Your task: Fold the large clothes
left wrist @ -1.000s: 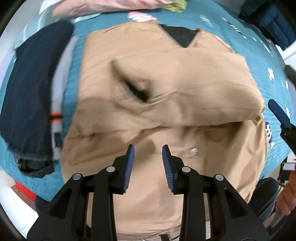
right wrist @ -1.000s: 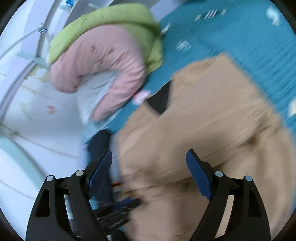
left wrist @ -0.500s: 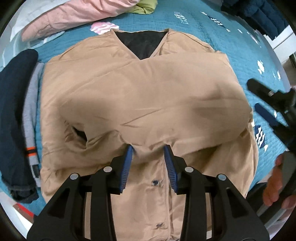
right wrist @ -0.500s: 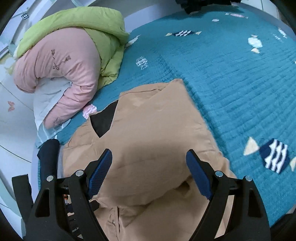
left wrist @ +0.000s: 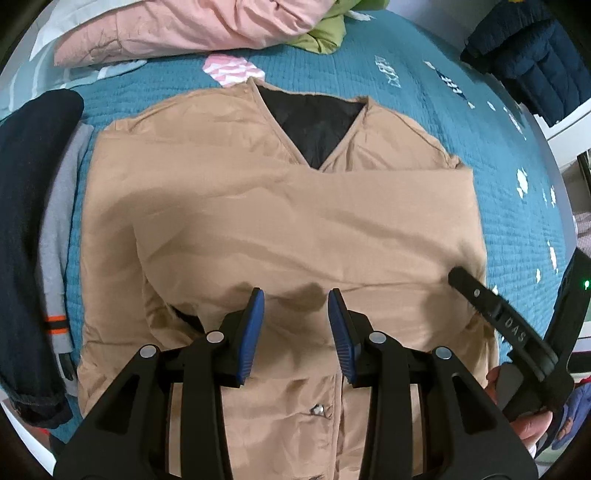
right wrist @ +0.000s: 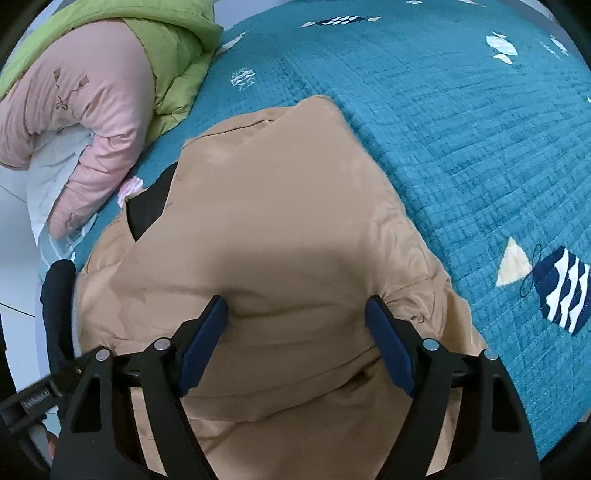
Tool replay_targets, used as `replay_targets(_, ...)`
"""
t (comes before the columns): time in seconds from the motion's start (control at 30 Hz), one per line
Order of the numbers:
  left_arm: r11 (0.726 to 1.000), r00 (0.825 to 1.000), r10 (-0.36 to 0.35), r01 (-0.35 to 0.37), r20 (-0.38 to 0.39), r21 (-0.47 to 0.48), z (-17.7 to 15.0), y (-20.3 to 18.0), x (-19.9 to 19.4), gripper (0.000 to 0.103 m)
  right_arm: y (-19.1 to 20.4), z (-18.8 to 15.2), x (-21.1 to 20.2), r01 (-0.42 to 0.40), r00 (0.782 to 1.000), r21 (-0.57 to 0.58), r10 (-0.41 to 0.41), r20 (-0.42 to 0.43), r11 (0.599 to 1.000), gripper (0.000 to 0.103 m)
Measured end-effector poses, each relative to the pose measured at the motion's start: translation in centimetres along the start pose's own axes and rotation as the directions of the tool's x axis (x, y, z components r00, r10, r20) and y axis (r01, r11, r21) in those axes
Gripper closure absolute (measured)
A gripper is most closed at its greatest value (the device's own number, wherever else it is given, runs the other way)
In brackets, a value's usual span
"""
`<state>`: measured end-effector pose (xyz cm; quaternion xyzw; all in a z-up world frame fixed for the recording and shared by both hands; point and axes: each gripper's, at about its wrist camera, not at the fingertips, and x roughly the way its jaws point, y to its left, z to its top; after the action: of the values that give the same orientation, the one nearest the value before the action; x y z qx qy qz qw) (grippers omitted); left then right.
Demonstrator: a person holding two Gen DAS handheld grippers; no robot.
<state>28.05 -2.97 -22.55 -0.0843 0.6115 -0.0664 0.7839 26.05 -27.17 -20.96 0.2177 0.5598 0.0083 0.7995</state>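
The left gripper (left wrist: pixel 295 306) points down over the lower middle of the tan jacket (left wrist: pixel 258 221), its blue ribbed pads (left wrist: pixel 255 332) a modest gap apart with only loose cloth showing between them; nothing is pinched. The right gripper (right wrist: pixel 297 332) stands much wider, and its jaws have just been closing a little. Its dark blue pads (right wrist: pixel 201 345) straddle a puffed fold of the jacket (right wrist: pixel 277 258); the right-hand pad sits at a gathered pucker near the jacket's edge, though whether it presses the cloth cannot be told. In the left wrist view the right gripper (left wrist: pixel 491 317) comes in from the right edge, a hand (left wrist: pixel 524 417) wrapped around its handle.

The jacket lies flat on a teal quilted bedspread (left wrist: pixel 424 96), neckline away from the person. Its shell is smooth, slightly shiny and lightly padded, with a V-shaped neck showing black lining (left wrist: pixel 314 125). One sleeve is folded straight across the chest as a broad band. Metal snaps (left wrist: pixel 317 409) run down the front opening near the hem.

The bedspread has fine square stitching and small white and navy patches. To the jacket's left lies a dark navy garment (left wrist: pixel 26 221) over a grey one with an orange stripe. Beyond the neckline sits a heap of soft pink bedding (left wrist: pixel 184 29) and a puffy green quilt (right wrist: pixel 166 44).
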Motion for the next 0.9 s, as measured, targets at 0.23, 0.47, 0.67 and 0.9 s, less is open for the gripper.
replay_targets(0.23, 0.998, 0.997, 0.042, -0.045, -0.069, -0.049, 0.0, 2.2, 3.2, 0.068, -0.8, -0.2, 0.1, 0.072, 0.996, -0.012, -0.073, -0.053, 0.997, 0.067)
replay_targets(0.47, 0.996, 0.997, 0.032, -0.038, -0.073, -0.085, 0.4, 2.8, 4.8, 0.069, -1.1, 0.2, 1.5, 0.082, 0.993, -0.025, -0.084, -0.087, 0.996, 0.07)
replay_targets(0.67, 0.995, 0.998, -0.005, -0.001, -0.055, -0.103, 0.4, 3.3, 2.5, 0.063, -1.5, 0.3, -0.2, 0.038, 0.997, 0.009, -0.037, -0.073, 0.999, 0.07)
replay_targets(0.9, 0.993, 1.0, -0.019, 0.02, 0.005, -0.117, 0.3, 3.0, -0.8, 0.035, -0.3, 0.8, -2.7, 0.039, 0.999, -0.019, -0.04, -0.022, 0.999, 0.048)
